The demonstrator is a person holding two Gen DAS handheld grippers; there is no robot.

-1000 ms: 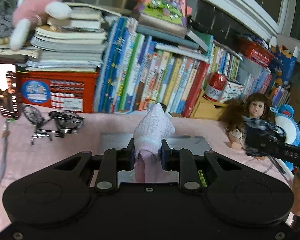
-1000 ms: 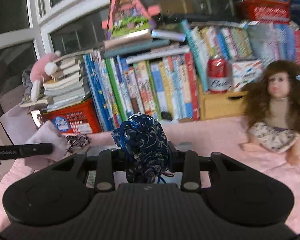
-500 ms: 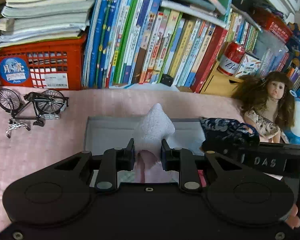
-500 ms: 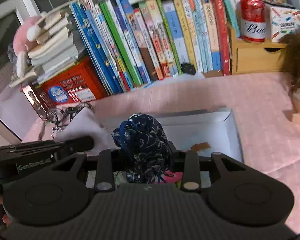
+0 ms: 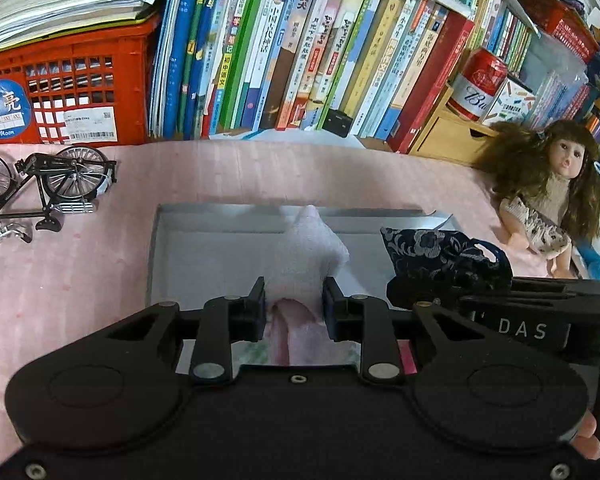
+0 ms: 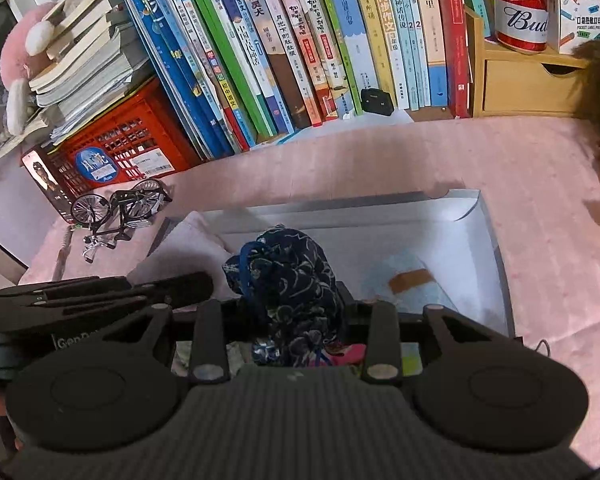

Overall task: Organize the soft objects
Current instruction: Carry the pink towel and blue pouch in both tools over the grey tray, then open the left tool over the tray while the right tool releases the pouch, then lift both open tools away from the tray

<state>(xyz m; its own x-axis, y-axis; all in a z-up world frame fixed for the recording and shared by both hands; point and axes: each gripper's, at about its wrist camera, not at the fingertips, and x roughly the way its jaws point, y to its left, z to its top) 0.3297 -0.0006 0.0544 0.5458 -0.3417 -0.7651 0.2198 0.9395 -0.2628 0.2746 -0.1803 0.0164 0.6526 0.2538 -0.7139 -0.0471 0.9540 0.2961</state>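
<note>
Lowered over tray (image 5: 168,240), pink sock (image 5: 308,248) tip-forward

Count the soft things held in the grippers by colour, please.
Pale pink cloth, in the left gripper: 1
Dark blue patterned pouch, in the right gripper: 1
Total: 2

Pink-clothed table (image 5: 80,280) bearing a shallow white tray (image 5: 220,236) at centre, a model bicycle (image 5: 56,188) to its left (lying tipped), a doll (image 5: 548,196) right, books (image 5: 300,48) and red crate (image 5: 72,92) behind.
</note>
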